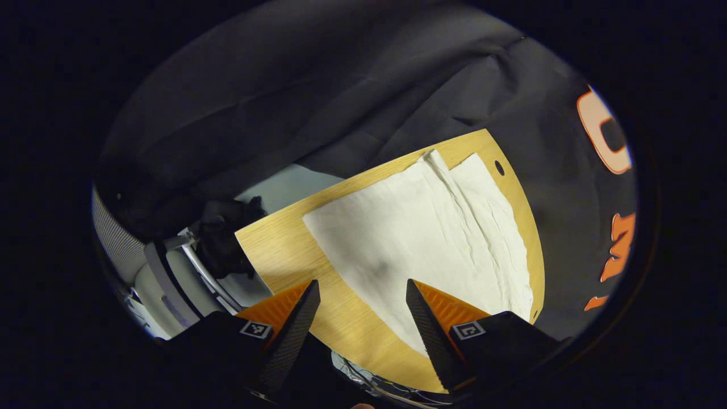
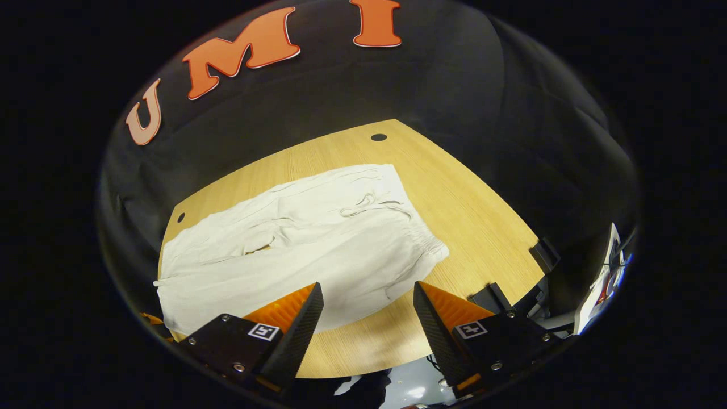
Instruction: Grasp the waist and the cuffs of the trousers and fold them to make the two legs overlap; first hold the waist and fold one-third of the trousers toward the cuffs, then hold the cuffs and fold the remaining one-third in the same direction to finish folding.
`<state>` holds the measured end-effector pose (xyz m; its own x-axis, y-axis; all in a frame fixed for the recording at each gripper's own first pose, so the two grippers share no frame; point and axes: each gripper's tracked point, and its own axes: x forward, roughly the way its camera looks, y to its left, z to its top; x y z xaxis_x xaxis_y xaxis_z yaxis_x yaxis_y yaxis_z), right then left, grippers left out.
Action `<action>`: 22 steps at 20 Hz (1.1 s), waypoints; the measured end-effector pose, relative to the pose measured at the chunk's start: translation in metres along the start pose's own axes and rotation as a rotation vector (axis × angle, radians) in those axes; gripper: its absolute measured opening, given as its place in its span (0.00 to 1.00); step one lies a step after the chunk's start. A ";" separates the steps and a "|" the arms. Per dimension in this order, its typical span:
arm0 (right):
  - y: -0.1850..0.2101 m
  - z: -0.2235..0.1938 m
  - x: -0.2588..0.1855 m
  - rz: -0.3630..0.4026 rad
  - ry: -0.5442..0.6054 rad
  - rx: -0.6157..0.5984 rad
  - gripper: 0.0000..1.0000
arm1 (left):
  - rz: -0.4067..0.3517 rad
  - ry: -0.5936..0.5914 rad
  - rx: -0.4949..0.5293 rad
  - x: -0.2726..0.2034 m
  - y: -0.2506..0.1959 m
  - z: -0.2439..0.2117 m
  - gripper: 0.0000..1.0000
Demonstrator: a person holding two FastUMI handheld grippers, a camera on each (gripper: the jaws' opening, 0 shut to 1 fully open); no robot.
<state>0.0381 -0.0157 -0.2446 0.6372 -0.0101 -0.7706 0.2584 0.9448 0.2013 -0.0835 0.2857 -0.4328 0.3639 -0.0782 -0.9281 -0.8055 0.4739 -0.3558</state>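
Both grippers, left (image 1: 362,309) and right (image 2: 368,311), are held wide open and empty above flat-spread trousers (image 2: 306,238), ready for grasping.

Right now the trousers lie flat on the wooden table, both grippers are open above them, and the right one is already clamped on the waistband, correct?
Not quite. In the right gripper view the right gripper is open and holds nothing; the waistband lies free. The trousers do lie flat on the wooden table, and the left gripper is open too.
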 end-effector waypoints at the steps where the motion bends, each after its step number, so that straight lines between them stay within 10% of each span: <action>1: 0.001 -0.001 0.001 -0.002 0.006 0.011 0.96 | 0.001 0.009 -0.017 0.007 0.004 0.005 0.99; 12: 0.010 0.000 0.017 -0.062 0.026 0.142 0.93 | -0.107 0.075 -0.031 0.040 0.003 0.048 0.96; 16: 0.006 -0.006 0.021 -0.069 0.040 0.179 0.93 | -0.141 0.071 -0.037 0.053 -0.011 0.049 0.84; 22: -0.018 -0.006 0.040 -0.071 0.073 0.196 0.93 | -0.116 0.022 -0.017 0.062 -0.017 0.043 0.40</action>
<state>0.0545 -0.0306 -0.2826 0.5598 -0.0436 -0.8275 0.4417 0.8606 0.2535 -0.0271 0.3104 -0.4797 0.4449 -0.1514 -0.8827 -0.7664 0.4455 -0.4627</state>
